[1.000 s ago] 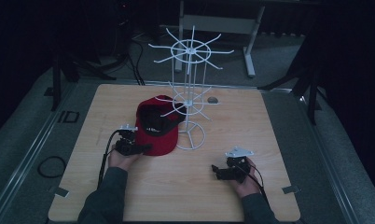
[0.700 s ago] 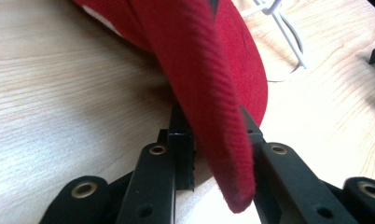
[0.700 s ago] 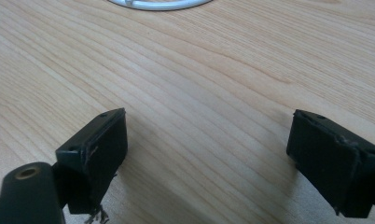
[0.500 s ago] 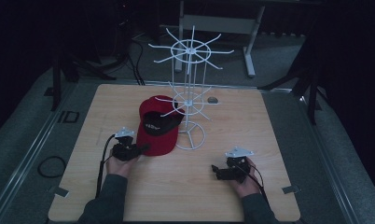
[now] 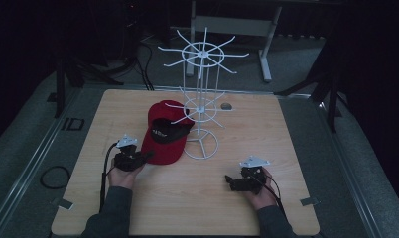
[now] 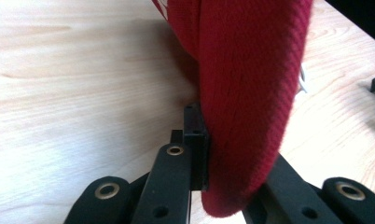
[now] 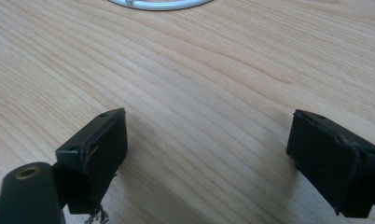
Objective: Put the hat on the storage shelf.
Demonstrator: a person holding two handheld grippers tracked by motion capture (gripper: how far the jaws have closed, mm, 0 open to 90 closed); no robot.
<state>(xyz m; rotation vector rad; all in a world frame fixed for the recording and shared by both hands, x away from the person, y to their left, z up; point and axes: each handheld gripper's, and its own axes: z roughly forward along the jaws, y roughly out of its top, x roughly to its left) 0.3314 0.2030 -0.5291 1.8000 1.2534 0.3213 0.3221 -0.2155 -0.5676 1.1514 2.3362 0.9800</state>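
A red cap (image 5: 163, 144) is tipped up on the wooden table beside the base of a white wire rack (image 5: 202, 104), and its dark inside faces the camera. My left gripper (image 5: 146, 156) is shut on the cap's near edge. In the left gripper view the red fabric (image 6: 246, 93) is pinched between the jaws, with one black pad (image 6: 195, 140) pressed against it. My right gripper (image 5: 231, 181) rests low over the table at the front right. Its jaws stand wide open (image 7: 206, 149) above bare wood, holding nothing.
The rack's round base ring (image 5: 202, 146) stands mid-table, right of the cap, and its rim (image 7: 157, 4) lies just ahead of the right gripper. A small dark object (image 5: 227, 106) sits behind the rack. Dark floor, cables and stands surround the table (image 5: 287, 148).
The left gripper has closed on the cap's edge and drawn back a little toward the person. The cap has tipped up from lying flat, showing its inside. The right hand has not moved.
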